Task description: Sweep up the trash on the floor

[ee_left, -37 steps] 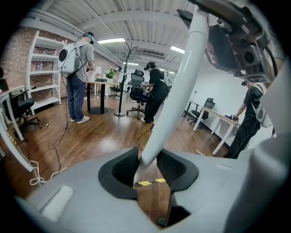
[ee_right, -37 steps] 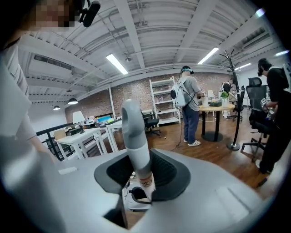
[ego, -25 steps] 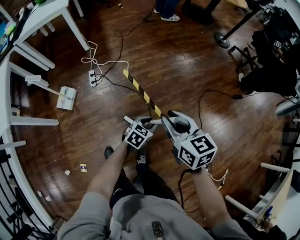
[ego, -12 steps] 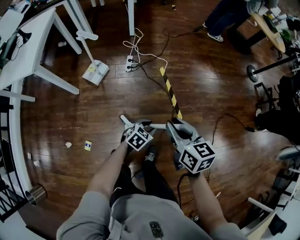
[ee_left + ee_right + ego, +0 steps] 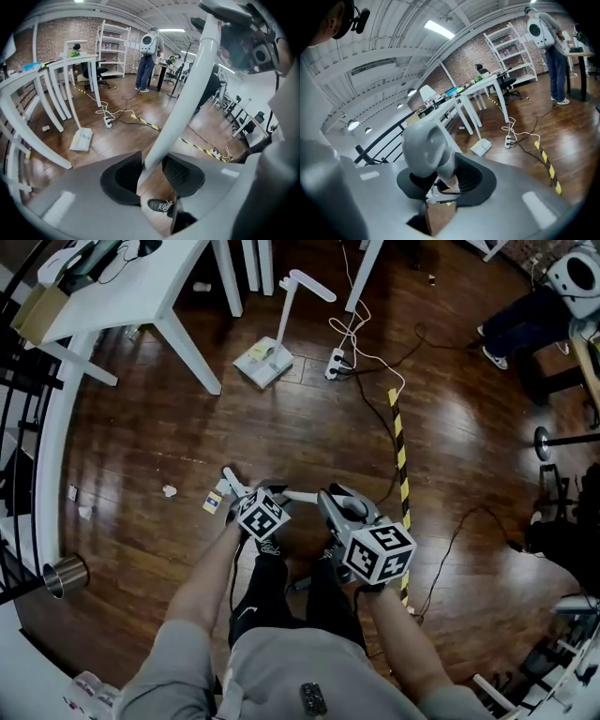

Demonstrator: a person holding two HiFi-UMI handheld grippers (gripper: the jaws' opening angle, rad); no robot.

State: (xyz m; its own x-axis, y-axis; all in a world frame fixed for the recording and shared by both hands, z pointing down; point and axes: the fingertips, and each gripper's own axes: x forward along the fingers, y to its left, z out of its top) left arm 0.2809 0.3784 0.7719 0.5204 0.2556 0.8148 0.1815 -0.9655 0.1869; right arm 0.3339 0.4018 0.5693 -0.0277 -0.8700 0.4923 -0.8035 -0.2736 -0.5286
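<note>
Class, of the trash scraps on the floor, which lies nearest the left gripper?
The yellow-and-white scrap, right beside the left gripper. The crumpled white paper and the small bits lie farther left.

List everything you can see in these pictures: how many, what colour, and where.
dustpan: one, white, long-handled, on the floor by the table legs
crumpled paper: one, white, on the floor left of the grippers
scrap: one, yellow and white, on the floor beside the left gripper
power strip: one, white, on the floor right of the dustpan
striped strip: one, yellow and black, running along the floor
metal cup: one, silver, lower left
table: one, white, upper left
other person: one, dark trousers, upper right
pole: one, white with a grey end, held in both grippers
left gripper: one, grey, clamped on the pole
right gripper: one, grey, clamped on the pole's end
</note>
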